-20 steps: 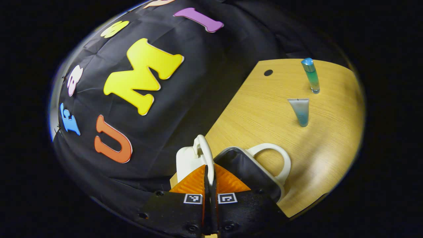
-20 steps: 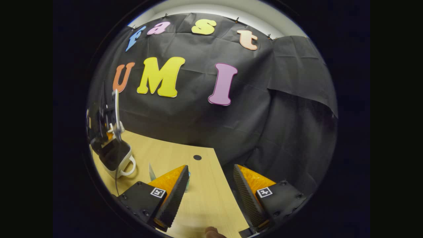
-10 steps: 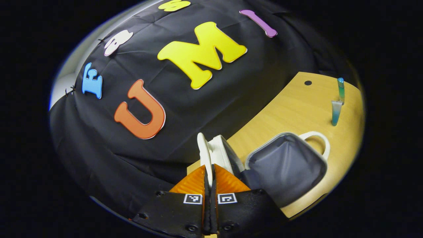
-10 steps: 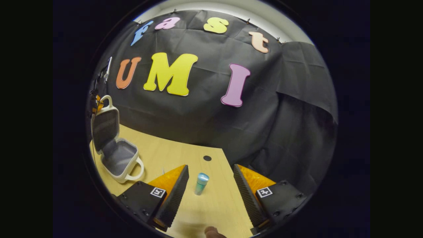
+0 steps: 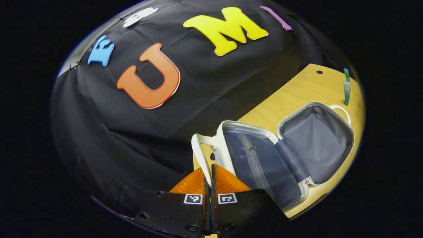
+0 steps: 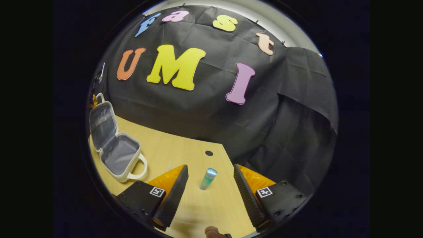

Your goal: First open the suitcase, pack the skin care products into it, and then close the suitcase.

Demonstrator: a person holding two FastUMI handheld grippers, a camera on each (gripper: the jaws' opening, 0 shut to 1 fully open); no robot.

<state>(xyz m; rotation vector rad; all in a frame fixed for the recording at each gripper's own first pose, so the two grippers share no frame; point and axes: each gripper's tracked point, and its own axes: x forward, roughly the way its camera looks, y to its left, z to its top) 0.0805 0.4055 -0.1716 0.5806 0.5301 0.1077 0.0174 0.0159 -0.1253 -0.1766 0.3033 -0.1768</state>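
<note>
The left gripper view looks from close over the lid handle of the open suitcase, rolled to one side so the tabletop slants up to the right, facing the cloth wall; the right gripper view sits low over the tabletop's near edge, level, facing the same wall, with the bottle close ahead and the suitcase farther off at its left; both views share the suitcase, the tabletop's small dark hole and the bottle.
</note>
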